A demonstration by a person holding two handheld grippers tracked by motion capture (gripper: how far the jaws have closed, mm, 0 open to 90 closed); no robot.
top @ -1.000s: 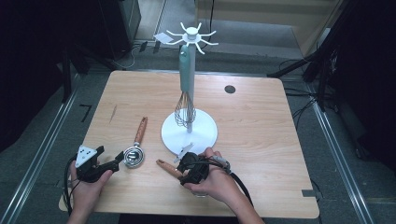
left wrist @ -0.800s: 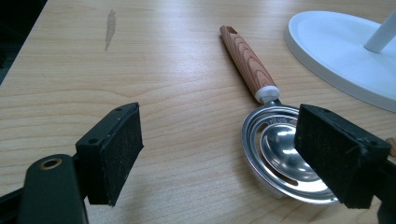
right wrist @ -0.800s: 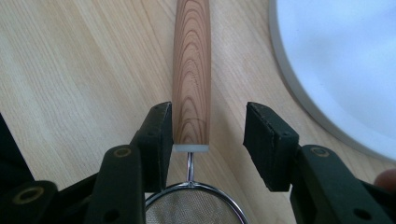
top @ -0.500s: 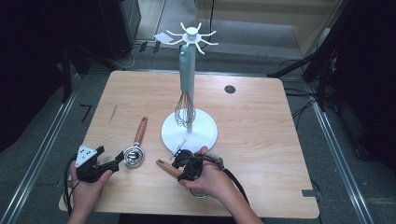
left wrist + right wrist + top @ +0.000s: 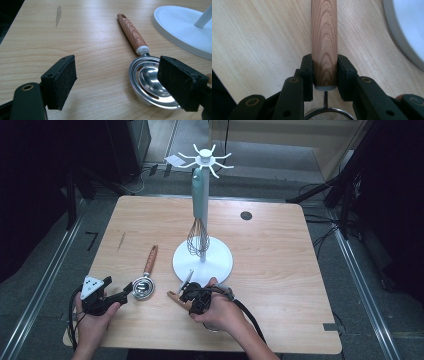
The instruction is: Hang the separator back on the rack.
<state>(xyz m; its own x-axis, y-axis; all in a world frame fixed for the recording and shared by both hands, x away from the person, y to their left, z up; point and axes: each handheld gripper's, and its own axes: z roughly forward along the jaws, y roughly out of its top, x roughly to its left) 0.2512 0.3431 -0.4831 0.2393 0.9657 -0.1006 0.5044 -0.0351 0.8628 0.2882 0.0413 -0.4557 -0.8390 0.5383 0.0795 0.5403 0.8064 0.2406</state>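
Nearest the person, the right gripper [image 5: 192, 300] is at work: its jaws have just been closing, and in the right gripper view they now pinch the wooden handle of the strainer [image 5: 324, 37] from both sides, low on the handle, just above the pale collar where the wire neck begins. The strainer lies flat on the tabletop [image 5: 280, 270], just in front of the stand's base. Its long axis runs straight away from the jaws in that view, with the mesh ring at the near end under the gripper and the free end of the handle pointing away. From above, that brown handle tip pokes out to the left of the gripper.

To the left, the left gripper [image 5: 122, 295] rests with its jaws spread wide and holding nothing. The slotted scoop [image 5: 150, 82] lies just ahead of them, bowl nearest and wooden handle slanting away toward the far side of the tabletop.

Farther back stands the white hook stand [image 5: 220, 262], with the whisk [image 5: 198, 237] already hanging down its pole, wires lowest (the one tool up so far). I judge the job about a third done: the strainer is gripped but not lifted, and the scoop is untouched.
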